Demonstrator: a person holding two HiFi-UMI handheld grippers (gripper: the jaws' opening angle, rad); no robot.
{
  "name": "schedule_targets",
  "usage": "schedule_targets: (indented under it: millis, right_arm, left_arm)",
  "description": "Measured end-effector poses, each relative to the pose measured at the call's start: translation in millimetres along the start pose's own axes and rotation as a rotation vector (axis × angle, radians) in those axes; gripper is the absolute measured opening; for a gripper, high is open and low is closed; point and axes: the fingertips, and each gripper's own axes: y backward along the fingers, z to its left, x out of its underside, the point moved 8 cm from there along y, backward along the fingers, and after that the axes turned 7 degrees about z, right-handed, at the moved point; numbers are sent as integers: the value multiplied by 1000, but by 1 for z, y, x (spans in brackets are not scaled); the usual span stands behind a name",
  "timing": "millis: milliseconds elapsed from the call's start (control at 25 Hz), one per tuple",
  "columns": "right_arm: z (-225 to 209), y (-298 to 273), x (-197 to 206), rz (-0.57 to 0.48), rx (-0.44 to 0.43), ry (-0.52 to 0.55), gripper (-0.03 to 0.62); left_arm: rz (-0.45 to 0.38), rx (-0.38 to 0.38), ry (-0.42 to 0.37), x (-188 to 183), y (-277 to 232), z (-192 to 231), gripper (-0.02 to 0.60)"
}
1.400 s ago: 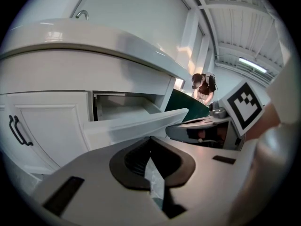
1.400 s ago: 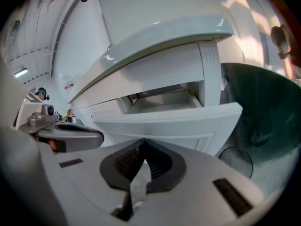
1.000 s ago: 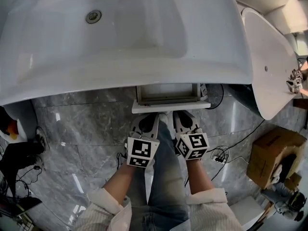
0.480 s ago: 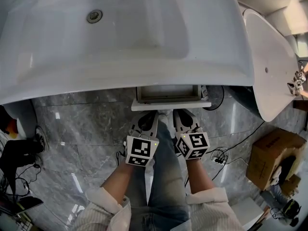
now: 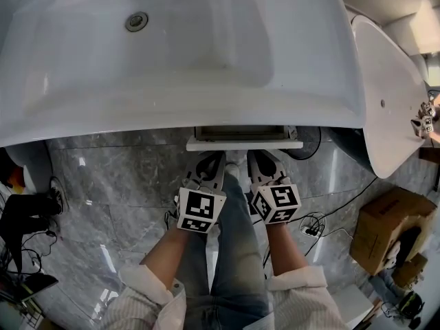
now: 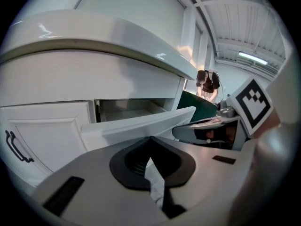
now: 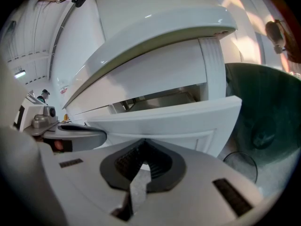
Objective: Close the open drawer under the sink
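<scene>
Under the white sink [image 5: 192, 60], the white drawer front [image 5: 244, 144] sticks out a little, with a narrow strip of the drawer's inside showing behind it. My left gripper [image 5: 212, 159] and right gripper [image 5: 260, 159] are side by side, both shut and holding nothing, with their tips at the drawer front. In the left gripper view, the shut left gripper [image 6: 150, 139] points at the drawer front [image 6: 136, 127], and the drawer's gap [image 6: 127, 108] shows above it. In the right gripper view, the shut right gripper [image 7: 143, 142] sits just below the panelled drawer front [image 7: 174, 119].
A second white basin [image 5: 385, 95] stands to the right, above a dark green bin [image 7: 263, 121]. A cardboard box [image 5: 385, 218] and cables [image 5: 313, 222] lie on the grey marble floor. A cabinet door with a black handle [image 6: 14, 145] is left of the drawer. The person's legs are below the grippers.
The drawer has slid further in under the sink, so less of its inside shows. Both grippers moved forward with its front.
</scene>
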Motion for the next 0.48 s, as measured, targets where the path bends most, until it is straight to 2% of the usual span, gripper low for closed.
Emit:
schedule_targets:
  millis: [240,480]
  right_arm:
    - [-3,-9,-8,-3,1,-1,9]
    - [-8,-17,-18,-8,1,2,9]
  left_arm:
    - [6,-29,24,-4,-8,10,15]
    - [3,-35,10,-13,-16,16,15]
